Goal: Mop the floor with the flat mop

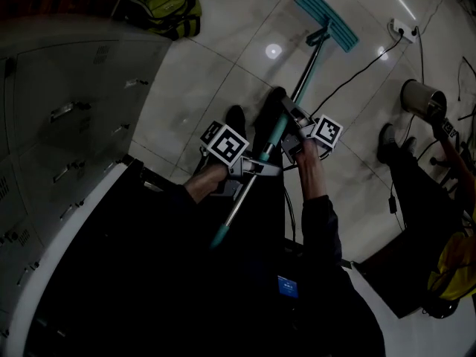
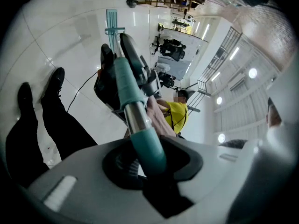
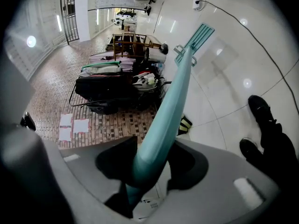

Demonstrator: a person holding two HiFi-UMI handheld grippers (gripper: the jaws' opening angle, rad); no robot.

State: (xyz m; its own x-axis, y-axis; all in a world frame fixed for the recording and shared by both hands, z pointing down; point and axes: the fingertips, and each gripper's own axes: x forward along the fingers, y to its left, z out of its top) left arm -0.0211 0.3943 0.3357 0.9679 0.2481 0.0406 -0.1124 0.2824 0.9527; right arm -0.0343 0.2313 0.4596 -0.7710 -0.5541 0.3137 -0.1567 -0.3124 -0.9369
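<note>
A flat mop with a teal head (image 1: 326, 19) lies flat on the white tiled floor (image 1: 223, 73), its teal and silver handle (image 1: 297, 91) slanting back toward me. My left gripper (image 1: 251, 168) is shut on the lower handle, near the teal end grip (image 2: 148, 146). My right gripper (image 1: 291, 136) is shut on the handle a little higher up, on its teal sleeve (image 3: 161, 132). The mop head (image 3: 196, 37) shows far down the shaft in the right gripper view, and the same head (image 2: 112, 22) shows in the left gripper view.
A black cable (image 1: 357, 73) runs over the floor to a power strip (image 1: 401, 30) near the mop head. Grey drawers (image 1: 67, 125) stand at left, a yellow-green bag (image 1: 160, 6) behind them. A person in yellow (image 1: 454, 251) sits at right beside a metal bin (image 1: 420, 95). My shoes (image 1: 236, 119) stand under the grippers.
</note>
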